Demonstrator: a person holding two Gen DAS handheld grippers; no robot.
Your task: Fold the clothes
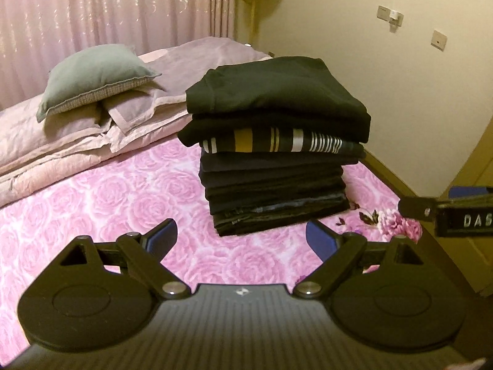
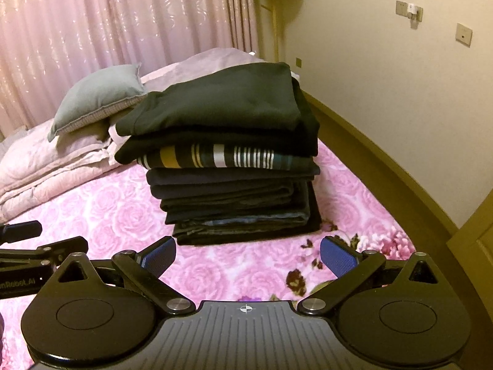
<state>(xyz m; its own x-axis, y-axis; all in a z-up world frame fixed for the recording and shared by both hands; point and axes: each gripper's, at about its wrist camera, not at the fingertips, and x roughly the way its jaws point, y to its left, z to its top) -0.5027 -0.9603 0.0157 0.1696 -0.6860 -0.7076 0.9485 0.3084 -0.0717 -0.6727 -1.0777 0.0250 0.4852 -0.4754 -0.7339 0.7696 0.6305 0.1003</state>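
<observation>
Far left, a plump grey-green pillow [image 1: 92, 77] with a woven edge leans on crumpled, satiny pink bedding [image 1: 46, 141]. The left tool [image 1: 242, 240] hangs with its blue ribbed pads spread wide, gripping nothing. Centre, the stack of folded clothes [image 1: 274, 145] sits squarely on the rose-patterned fleecy bed cover [image 1: 107, 200]: soft black knits, one striped layer [image 2: 209, 156]. The right tool [image 2: 248, 254] is spread too, empty, just before the stack.

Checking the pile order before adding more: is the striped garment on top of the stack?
No, the striped garment lies under two black folded pieces, with a black garment topping the stack.
</observation>
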